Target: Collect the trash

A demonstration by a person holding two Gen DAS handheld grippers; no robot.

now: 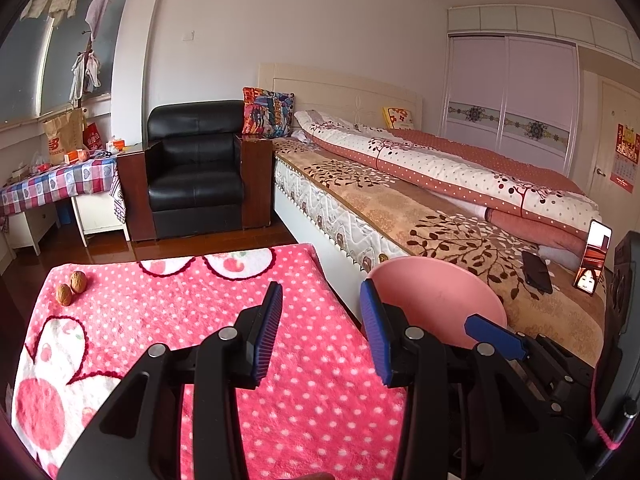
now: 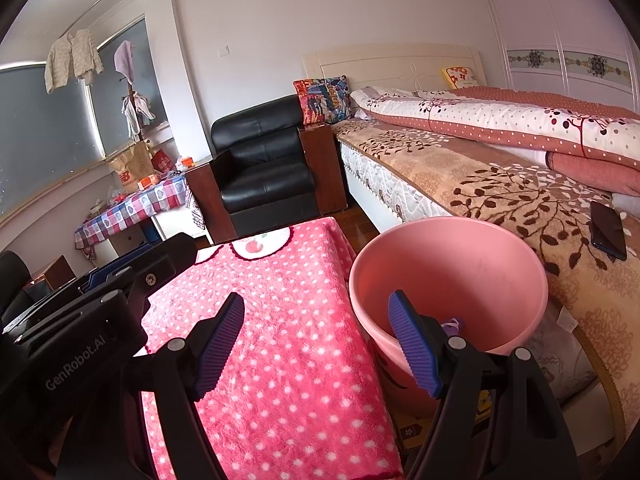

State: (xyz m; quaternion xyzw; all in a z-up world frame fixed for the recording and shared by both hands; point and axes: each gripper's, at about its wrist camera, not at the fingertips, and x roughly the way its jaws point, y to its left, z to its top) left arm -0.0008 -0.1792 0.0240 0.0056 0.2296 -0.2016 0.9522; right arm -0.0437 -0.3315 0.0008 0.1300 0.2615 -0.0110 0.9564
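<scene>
Two walnuts (image 1: 71, 288) on blanket (image 1: 200, 320), pink bin (image 2: 452, 276) beside

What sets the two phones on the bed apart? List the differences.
The dark phone lies flat on the leaf-patterned blanket, while the lit phone stands upright. The dark phone's screen is black; the lit phone's shows bright pictures. The dark phone is a single slab; the lit phone looks folded, propped on its lower half. Both rest on that blanket, side by side.

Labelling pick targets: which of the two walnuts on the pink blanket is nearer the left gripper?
The lower-left walnut; the other walnut touches it, farther up the blanket.
</scene>
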